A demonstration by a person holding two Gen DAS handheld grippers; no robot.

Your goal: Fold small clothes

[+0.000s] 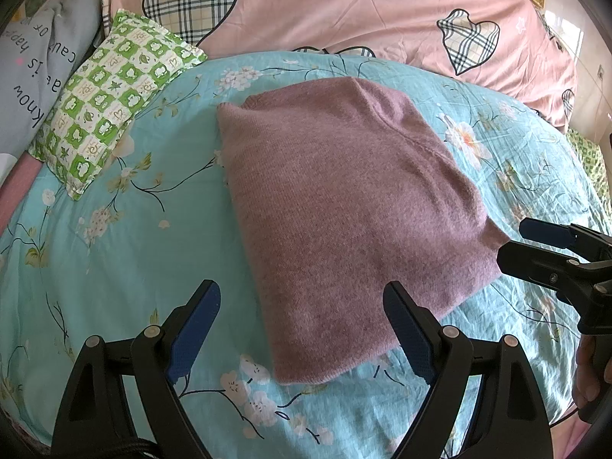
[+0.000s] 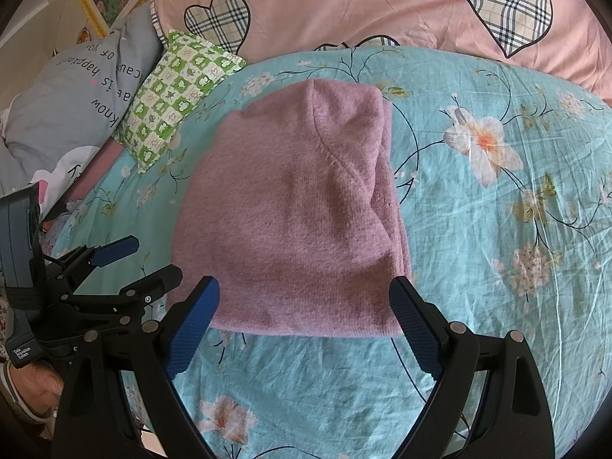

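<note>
A mauve knitted sweater lies folded into a compact block on the turquoise flowered bedsheet. My left gripper hovers above its near corner, jaws wide apart and holding nothing. In the right wrist view the same sweater fills the middle, and my right gripper stands open over its near edge, with no cloth pinched. My right gripper also shows at the right edge of the left wrist view, close to the sweater's right corner. My left gripper appears at the left in the right wrist view.
A green checked pillow lies at the back left beside a grey pillow with printed words. A pink quilt with plaid hearts is bunched along the far side. A gilt picture frame leans behind the pillows.
</note>
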